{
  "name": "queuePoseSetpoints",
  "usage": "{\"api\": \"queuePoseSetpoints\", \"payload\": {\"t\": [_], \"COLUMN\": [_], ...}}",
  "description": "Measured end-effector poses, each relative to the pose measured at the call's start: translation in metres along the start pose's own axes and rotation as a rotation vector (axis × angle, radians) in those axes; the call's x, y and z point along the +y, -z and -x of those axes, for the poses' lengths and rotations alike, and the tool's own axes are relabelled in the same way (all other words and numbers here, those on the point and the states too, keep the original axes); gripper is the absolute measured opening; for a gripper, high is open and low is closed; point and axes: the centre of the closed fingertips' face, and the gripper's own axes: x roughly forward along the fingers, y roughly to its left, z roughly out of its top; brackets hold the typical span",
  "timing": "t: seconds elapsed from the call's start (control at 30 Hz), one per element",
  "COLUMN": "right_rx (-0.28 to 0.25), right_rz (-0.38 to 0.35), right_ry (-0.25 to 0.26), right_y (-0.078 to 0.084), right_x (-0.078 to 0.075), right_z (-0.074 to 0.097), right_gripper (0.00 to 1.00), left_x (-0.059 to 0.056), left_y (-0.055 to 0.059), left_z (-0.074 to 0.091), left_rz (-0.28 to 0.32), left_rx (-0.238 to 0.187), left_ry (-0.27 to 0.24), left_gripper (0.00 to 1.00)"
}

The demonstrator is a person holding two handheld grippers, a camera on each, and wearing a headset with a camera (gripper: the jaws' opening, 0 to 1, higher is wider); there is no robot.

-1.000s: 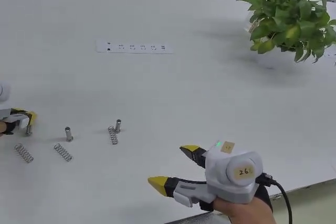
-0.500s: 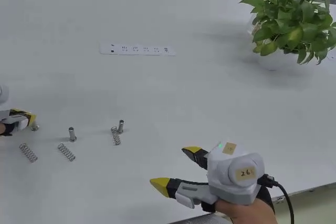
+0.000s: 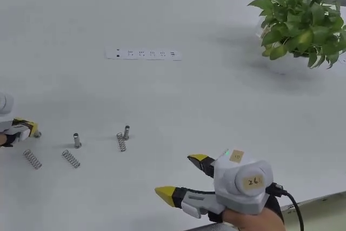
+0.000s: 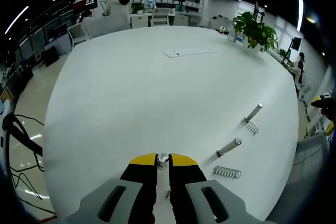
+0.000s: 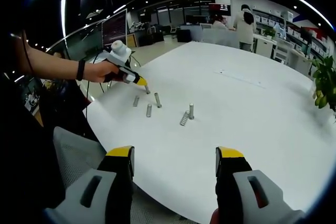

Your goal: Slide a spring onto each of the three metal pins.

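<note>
head view: at the left edge of the white table [image 3: 216, 96], the left gripper [image 3: 32, 129], cut off by the frame, pinches the left pin [image 3: 37, 134] where it stands. the middle pin [image 3: 77, 140] and right pin [image 3: 126, 132] stand free; the left spring [image 3: 32, 159] and middle spring [image 3: 71, 158] lie near them, the right spring [image 3: 121, 142] just beside its pin. the right gripper [image 3: 181, 175] hovers well apart, jaws spread and empty.
left gripper view: yellow tips clamp the pin's top; its base is hidden behind them.
right gripper view: the springs are tiny, their coils unreadable. the pins look stiff, smooth and tippy; the springs look light, squashy and apt to roll, probably best nipped gently across mid-coil, one end left open. whether the right spring touches its pin is unclear.
</note>
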Motion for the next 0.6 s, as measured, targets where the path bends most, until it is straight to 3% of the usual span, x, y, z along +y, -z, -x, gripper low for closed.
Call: {"api": "queuePoseSetpoints", "payload": {"t": [0.37,0.6], "right_rx": [-0.001,-0.001], "right_rz": [-0.003,-0.011], "right_ry": [0.003,0.005], "right_y": [0.0012,0.0041], "right_x": [-0.0005,-0.0005], "right_z": [0.0013,0.0016], "right_gripper": [0.61,0.61], "left_x": [-0.0001,-0.0003], "left_y": [0.0022,0.0066], "left_z": [-0.0003,-0.0019], "left_rz": [-0.011,0.014], "left_rx": [0.008,0.014], "left_ry": [-0.005,-0.007], "left_gripper": [0.0,0.01]}}
